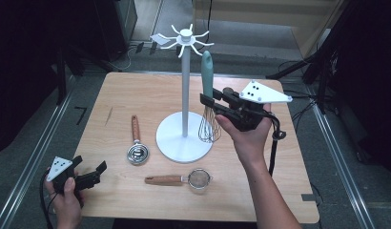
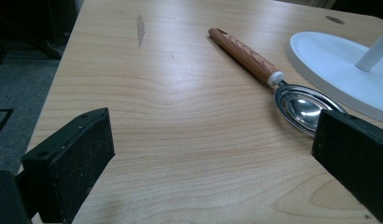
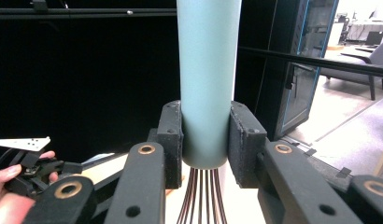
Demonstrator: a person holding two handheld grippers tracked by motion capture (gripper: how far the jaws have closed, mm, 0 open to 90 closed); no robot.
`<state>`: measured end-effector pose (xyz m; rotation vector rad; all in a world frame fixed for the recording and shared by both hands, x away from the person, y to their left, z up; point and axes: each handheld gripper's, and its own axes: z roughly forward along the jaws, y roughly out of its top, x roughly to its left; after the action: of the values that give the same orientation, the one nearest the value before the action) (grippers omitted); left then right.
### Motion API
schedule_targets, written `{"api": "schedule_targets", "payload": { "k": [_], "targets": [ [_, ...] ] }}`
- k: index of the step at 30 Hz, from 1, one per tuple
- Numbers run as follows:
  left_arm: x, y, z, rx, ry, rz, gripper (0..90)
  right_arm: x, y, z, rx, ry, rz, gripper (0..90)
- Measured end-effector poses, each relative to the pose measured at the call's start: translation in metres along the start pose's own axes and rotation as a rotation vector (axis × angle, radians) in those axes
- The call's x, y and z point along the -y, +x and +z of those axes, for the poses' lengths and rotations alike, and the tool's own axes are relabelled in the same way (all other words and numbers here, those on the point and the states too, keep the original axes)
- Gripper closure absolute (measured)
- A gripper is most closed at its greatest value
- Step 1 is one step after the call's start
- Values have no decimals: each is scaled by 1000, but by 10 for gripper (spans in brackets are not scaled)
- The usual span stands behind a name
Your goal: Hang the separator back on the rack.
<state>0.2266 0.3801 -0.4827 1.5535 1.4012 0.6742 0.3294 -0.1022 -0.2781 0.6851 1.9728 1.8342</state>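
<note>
My right gripper (image 1: 209, 104) is shut on a whisk (image 1: 207, 90) with a pale teal handle (image 3: 207, 79). It holds the whisk upright above the table, wires down, just right of the white hook stand (image 1: 185, 86). In the right gripper view both pads clamp the handle's lower end, and the wires (image 3: 201, 196) hang below. My left gripper (image 1: 91, 172) rests open at the table's front left corner with nothing between its jaws. A steel scoop with a wooden handle (image 2: 269, 74) lies ahead of it.
The stand's round white base (image 1: 183, 138) sits mid-table, its hooks (image 1: 184, 40) spread at the top. A scoop (image 1: 136, 145) lies left of the base. A small strainer with a wooden handle (image 1: 181, 180) lies near the front edge. Dark racks surround the table (image 1: 150, 95).
</note>
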Motion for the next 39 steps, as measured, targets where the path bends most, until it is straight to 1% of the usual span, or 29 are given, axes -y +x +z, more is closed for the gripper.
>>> {"api": "schedule_targets", "payload": {
  "k": [11, 12, 22, 23, 34, 39],
  "targets": [
    [0, 0, 0, 2, 0, -3, 0, -3, 0, 7, -9, 5, -2, 711],
    [0, 0, 0, 2, 0, -2, 0, -3, 0, 8, -9, 6, 5, 711],
    [0, 0, 0, 3, 1, -3, 0, -2, 0, 14, -10, 10, 13, 711],
    [0, 0, 0, 4, 2, -2, 0, -2, -1, 15, -7, 9, 9, 711],
    [0, 0, 0, 4, 2, -2, 0, 0, -1, 24, -5, 3, 29, 710],
    [0, 0, 0, 5, 2, -3, 0, 2, -2, 27, -3, -10, 28, 710]
  ]
}}
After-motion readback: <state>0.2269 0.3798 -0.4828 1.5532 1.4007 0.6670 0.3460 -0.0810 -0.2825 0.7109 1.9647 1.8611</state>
